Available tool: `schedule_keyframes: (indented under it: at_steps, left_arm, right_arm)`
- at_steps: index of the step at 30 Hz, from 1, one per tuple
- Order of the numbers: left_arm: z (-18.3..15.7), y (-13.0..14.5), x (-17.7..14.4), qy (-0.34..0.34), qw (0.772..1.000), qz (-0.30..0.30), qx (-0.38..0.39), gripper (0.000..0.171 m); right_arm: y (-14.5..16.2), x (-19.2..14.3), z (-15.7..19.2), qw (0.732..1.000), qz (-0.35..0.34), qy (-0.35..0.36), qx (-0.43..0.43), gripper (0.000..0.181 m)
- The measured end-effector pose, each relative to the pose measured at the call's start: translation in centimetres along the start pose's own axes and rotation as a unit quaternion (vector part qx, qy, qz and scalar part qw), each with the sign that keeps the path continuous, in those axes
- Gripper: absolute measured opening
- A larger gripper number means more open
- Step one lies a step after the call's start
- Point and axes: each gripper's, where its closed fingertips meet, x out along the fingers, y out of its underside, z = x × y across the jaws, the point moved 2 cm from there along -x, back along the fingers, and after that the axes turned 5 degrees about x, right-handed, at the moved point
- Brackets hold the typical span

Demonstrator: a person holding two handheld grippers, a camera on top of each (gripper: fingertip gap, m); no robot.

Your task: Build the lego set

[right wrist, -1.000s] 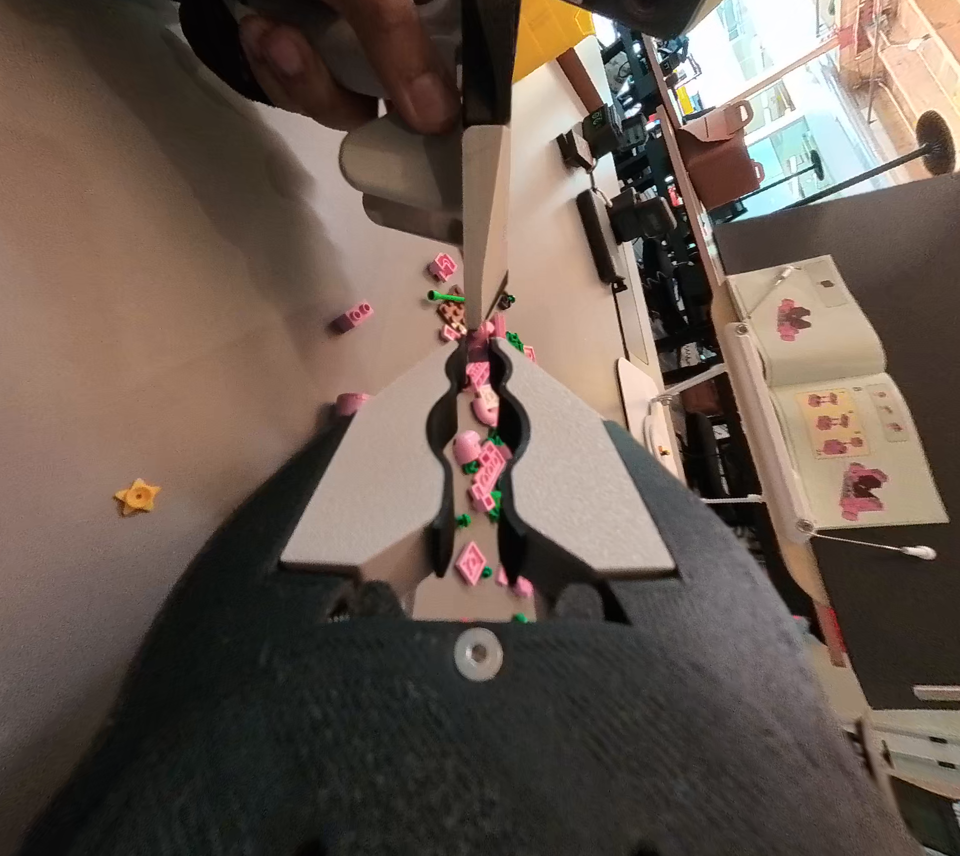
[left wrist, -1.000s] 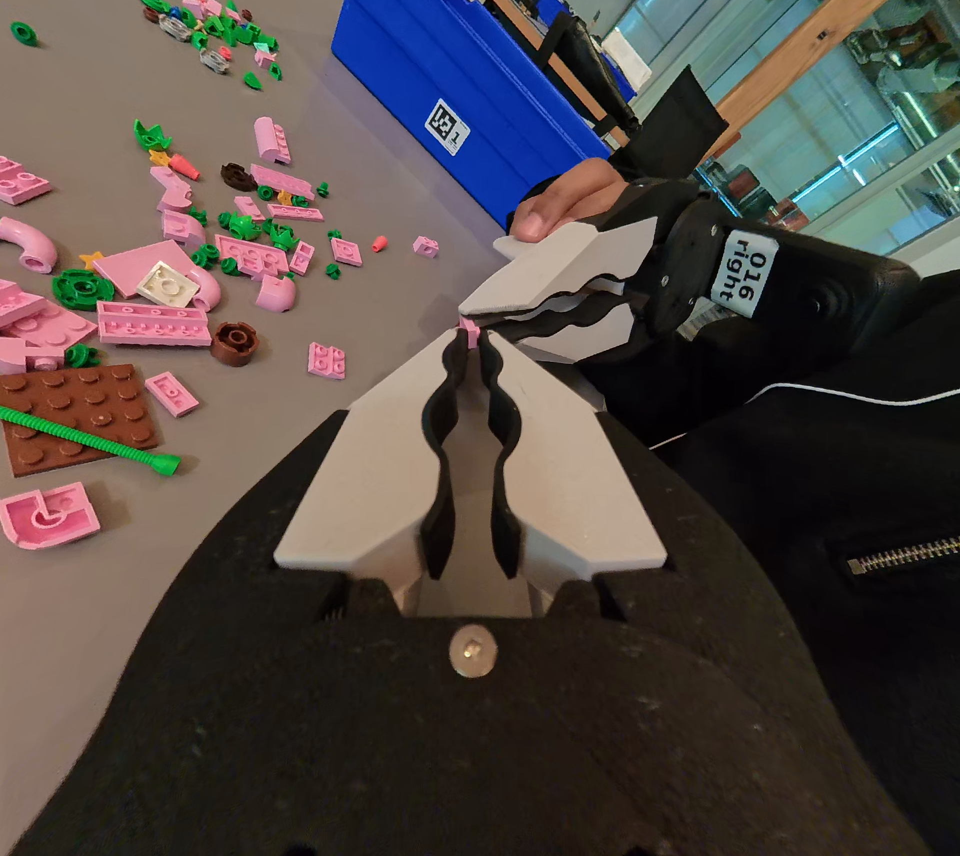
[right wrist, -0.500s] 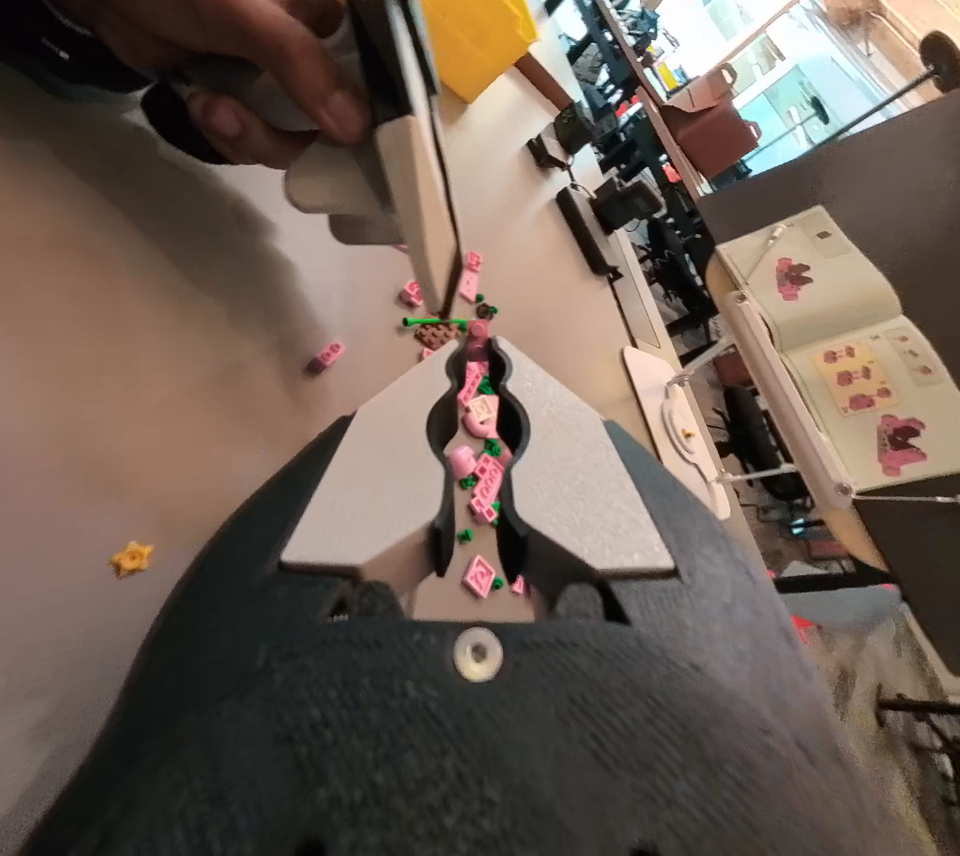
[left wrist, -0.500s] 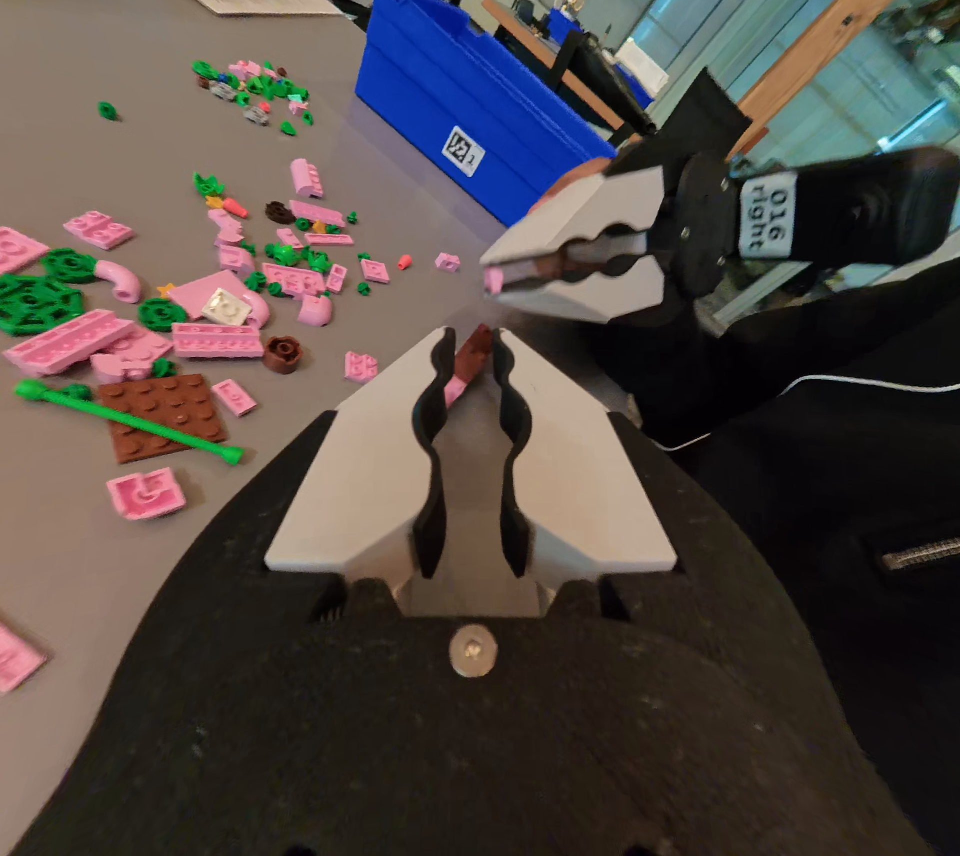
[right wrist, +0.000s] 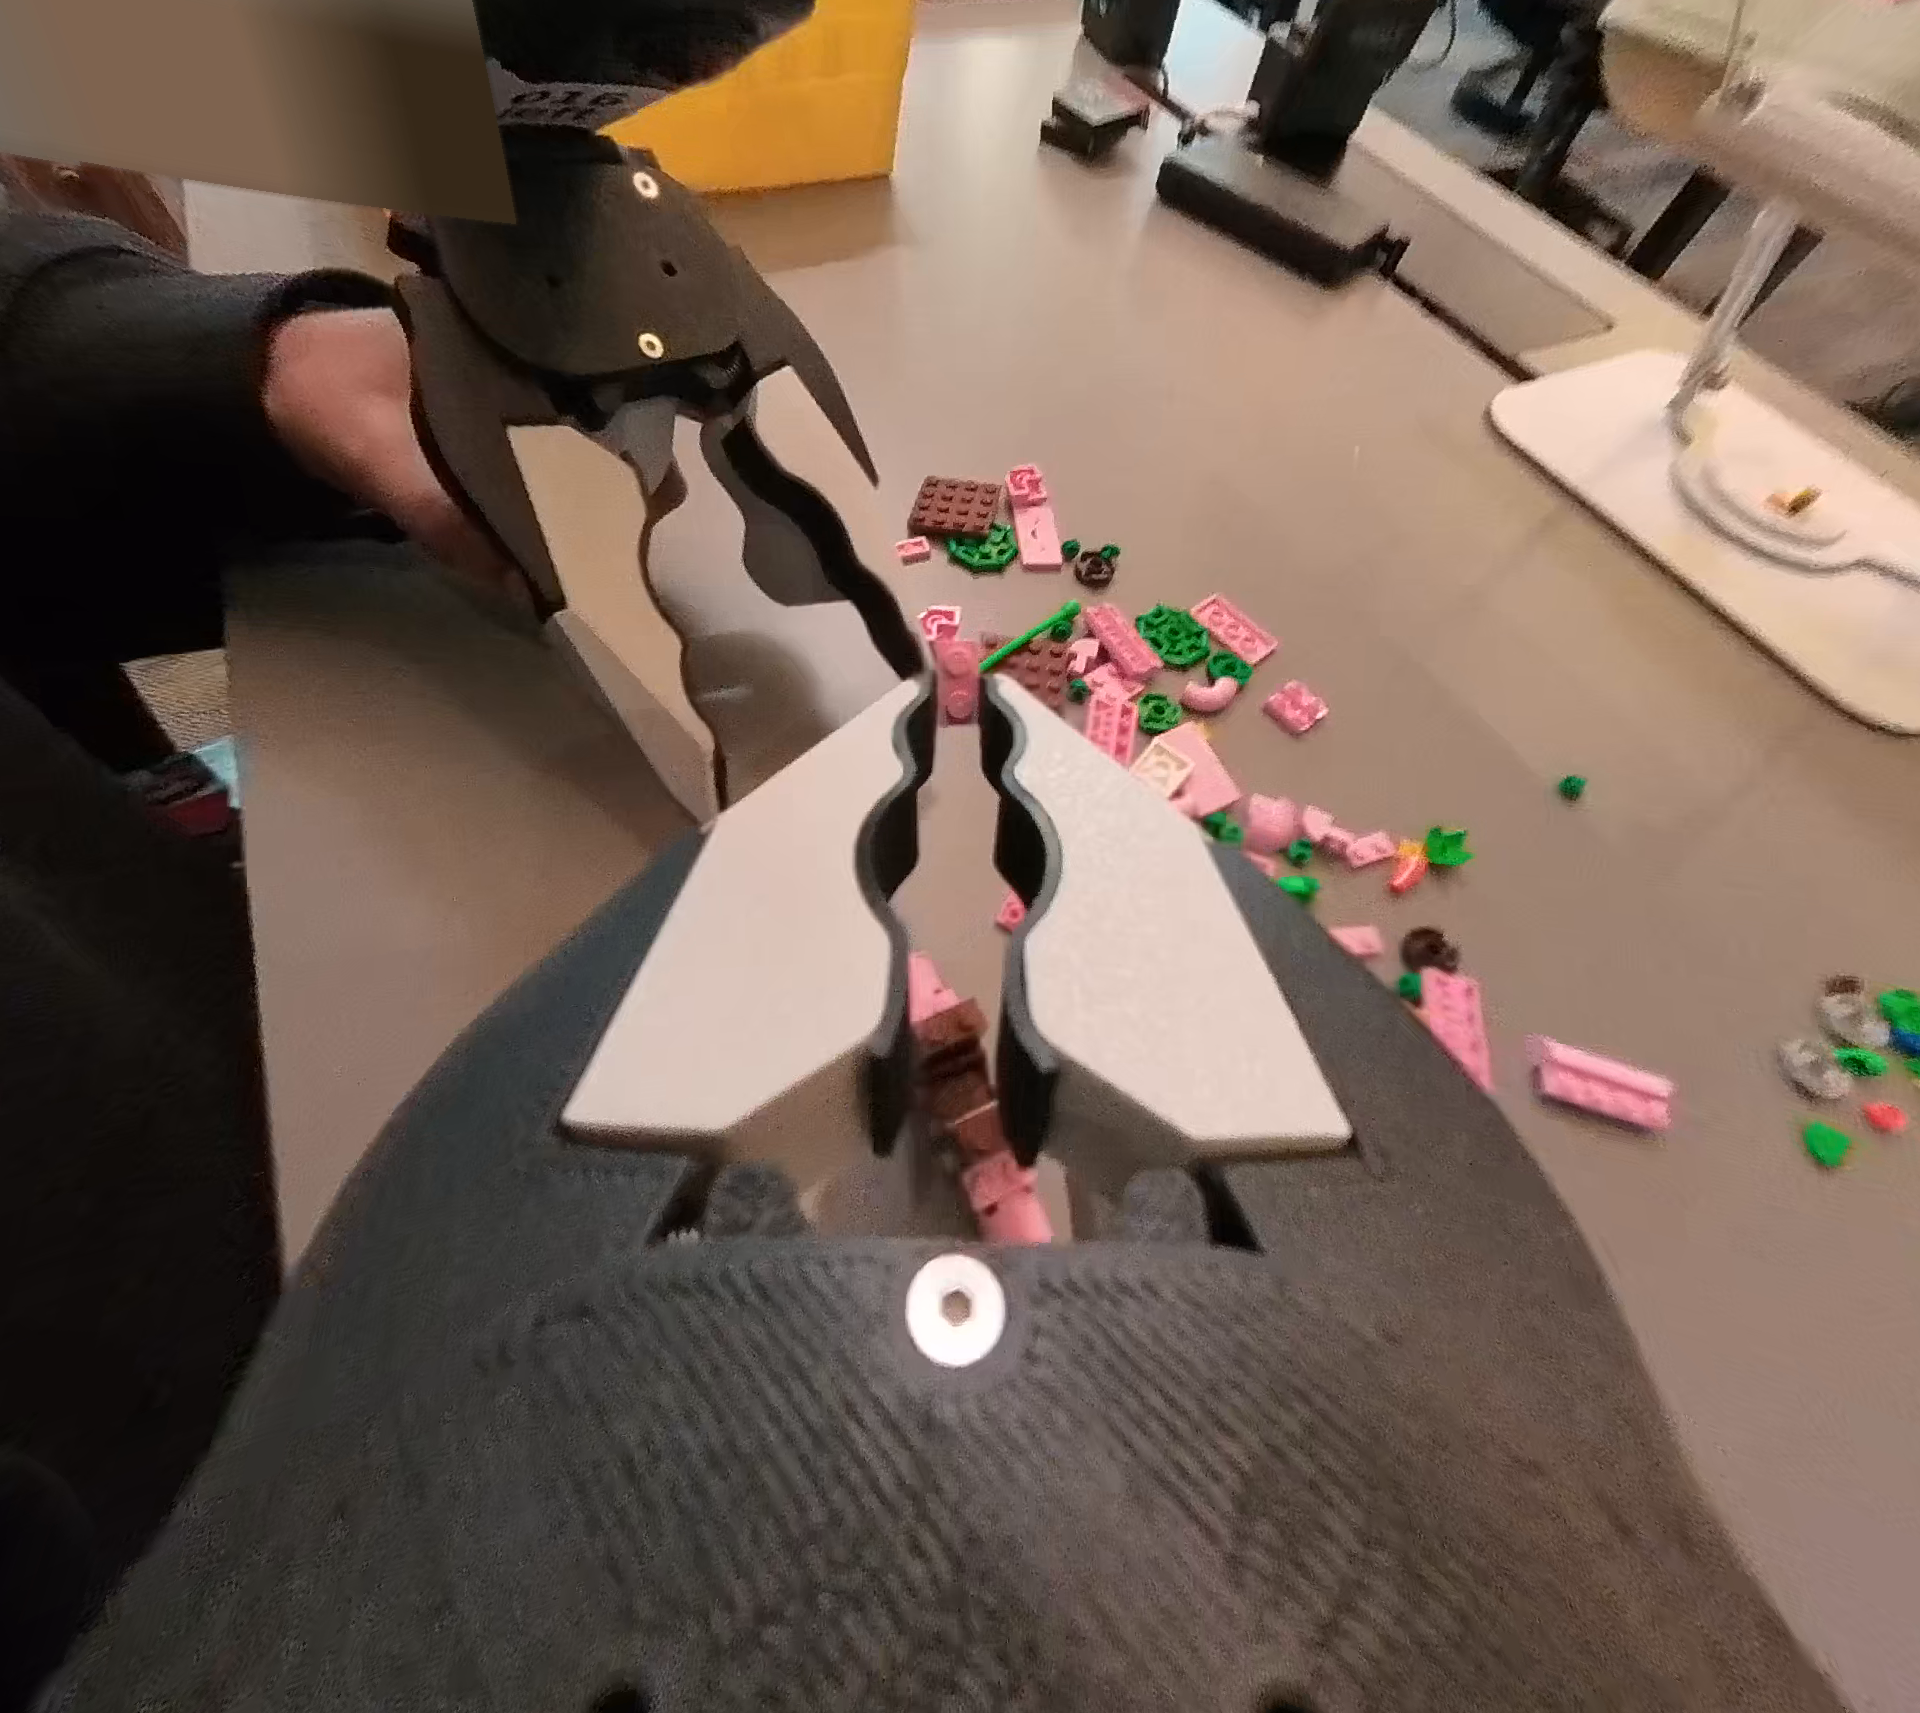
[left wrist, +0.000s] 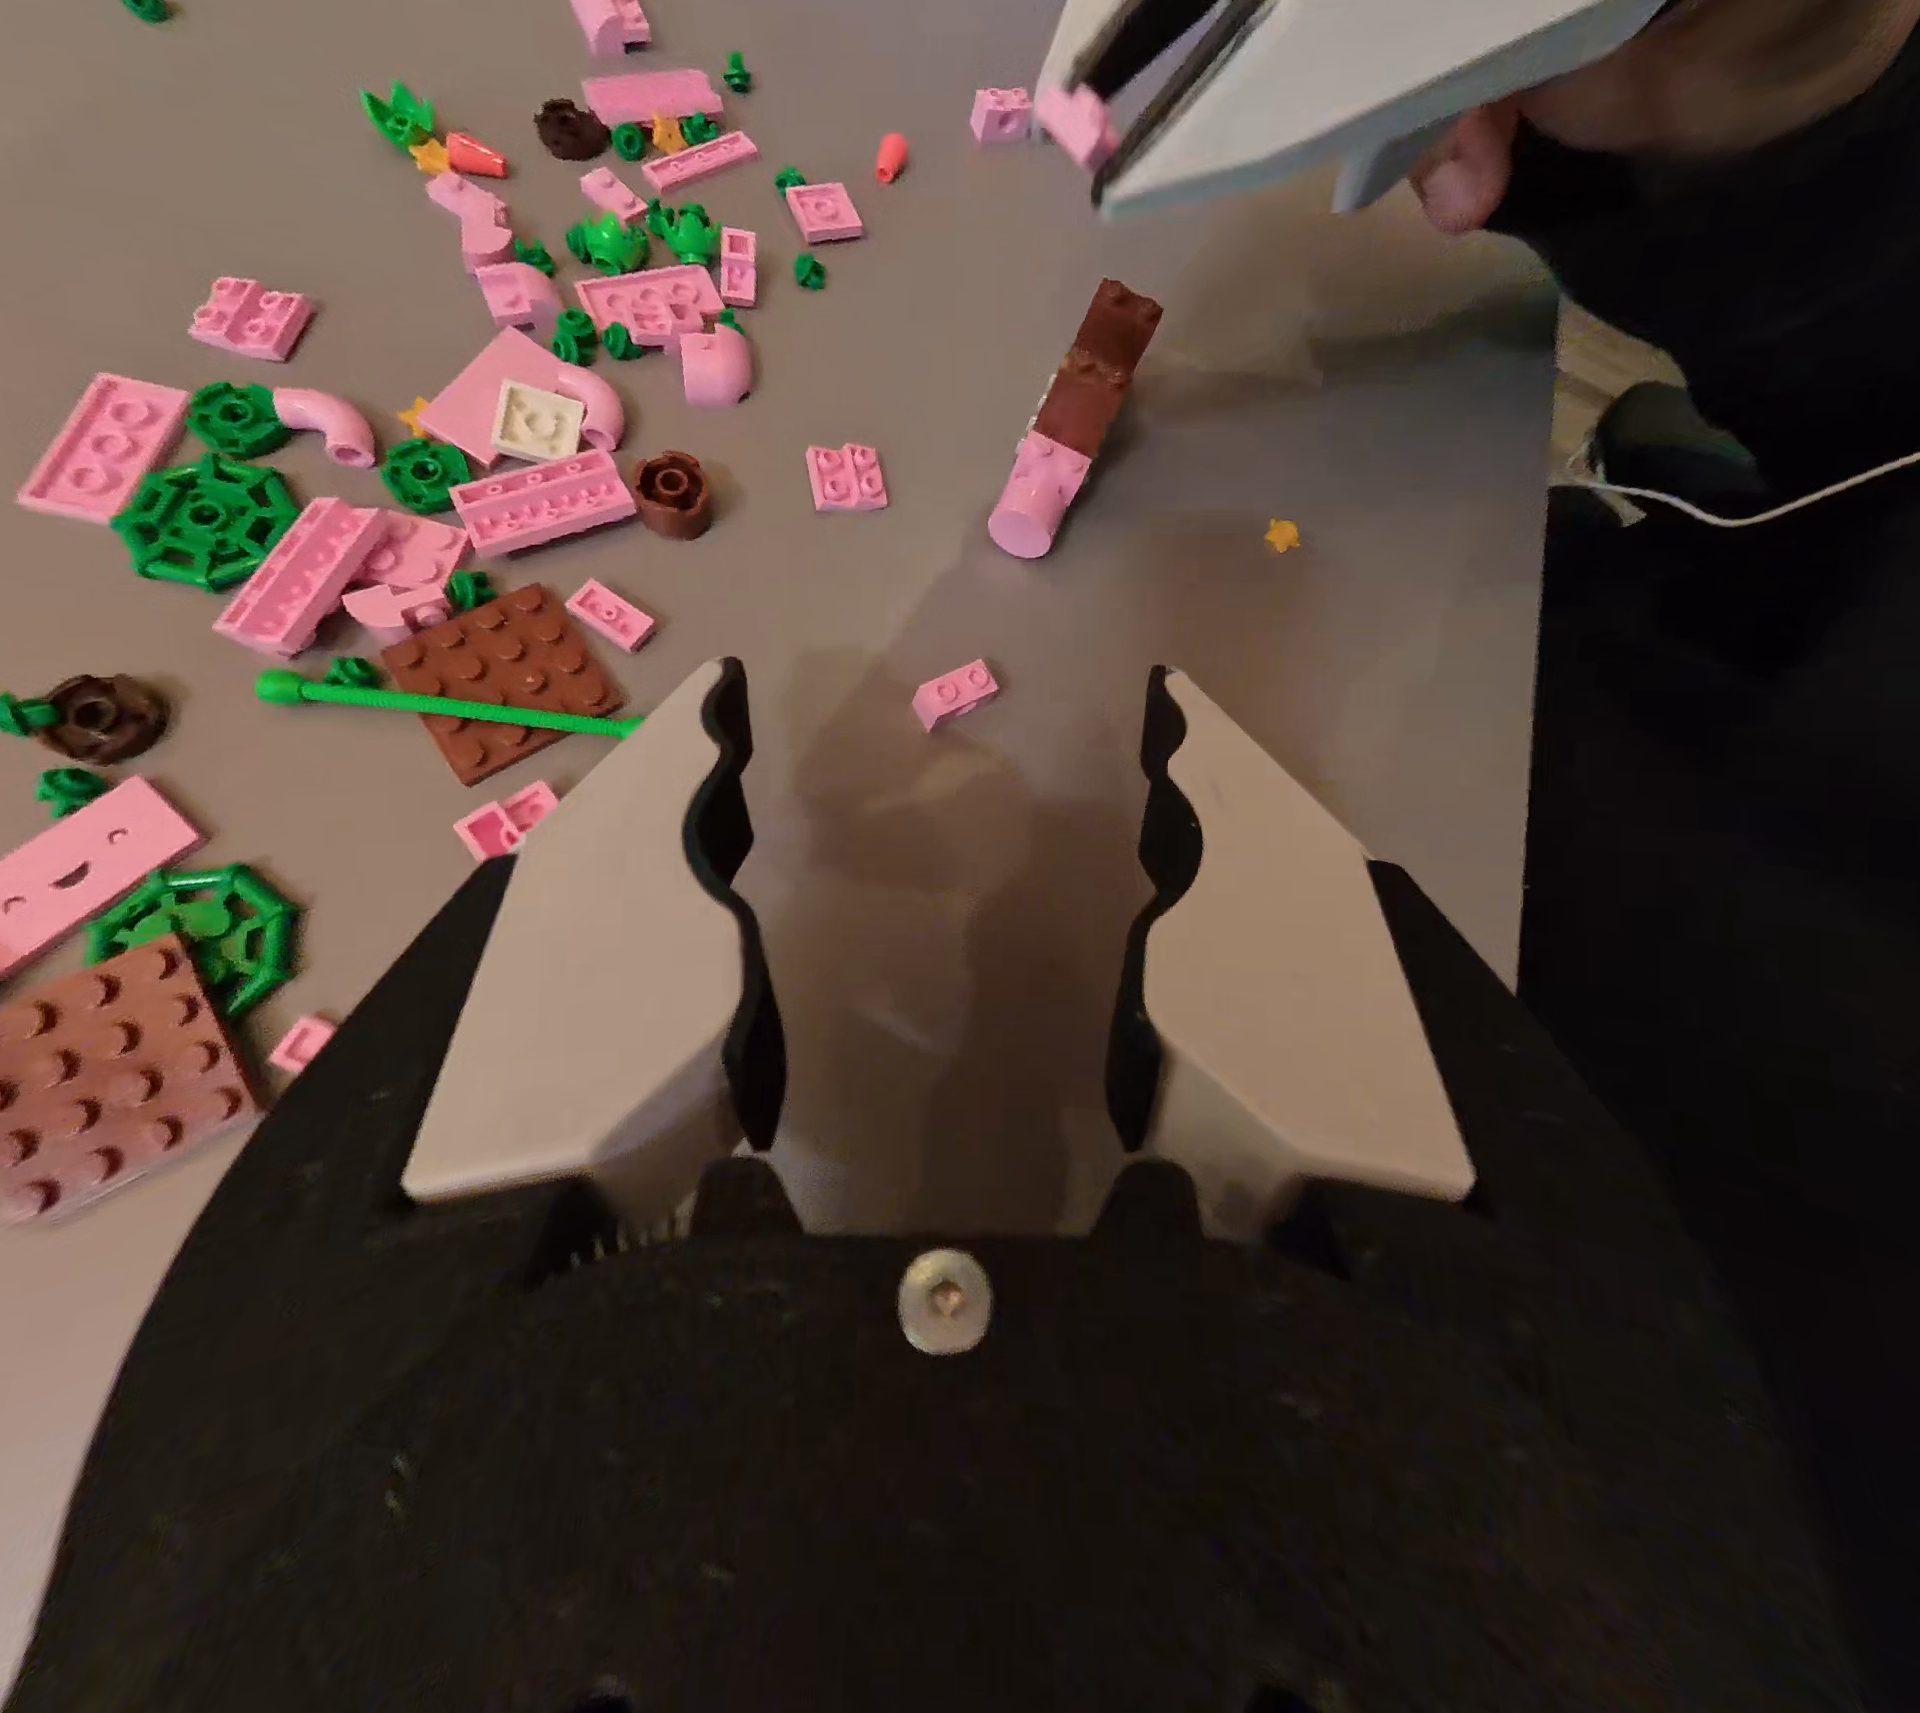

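Observation:
My left gripper is open and empty, low over the grey table. A small pink plate lies on the table between its fingertips. A brown and pink column lies on its side just beyond. My right gripper hangs above at the upper right, shut on a small pink piece. In the right wrist view my right gripper pinches that pink piece at its tips. The column shows below, between its fingers. The open left gripper is to the left.
Loose pink, green and brown pieces cover the table's left, with a brown plate and a green rod. The table edge runs on the right. A yellow bin and a white stand base stand farther off. The grippers' ends are close to 8 cm from one another.
My left gripper has opened and let go of the brown and pink column, which now lies on the table. My right gripper has pulled away upward with the small pink piece.

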Motion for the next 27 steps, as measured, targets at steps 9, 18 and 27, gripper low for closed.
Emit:
schedule_keyframes:
  at_steps: [9, 18, 27]
  left_arm:
    - [-0.6, 0.8, 0.3, 0.032, 0.999, 0.005, -0.014, 0.077]
    - [-1.9, 0.8, 0.4, 0.056, 0.998, -0.001, -0.01, 0.072]
    - [-2.0, 1.1, 0.3, 0.069, 0.997, -0.006, -0.025, 0.067]
  right_arm:
    - [3.9, 3.0, 2.0, 0.983, 0.176, -0.03, 0.05, 0.006]
    - [6.2, 4.7, 2.3, 0.948, 0.296, -0.024, 0.118, 0.007]
    - [6.9, 5.2, 2.1, 0.93, 0.336, -0.004, 0.152, 0.006]
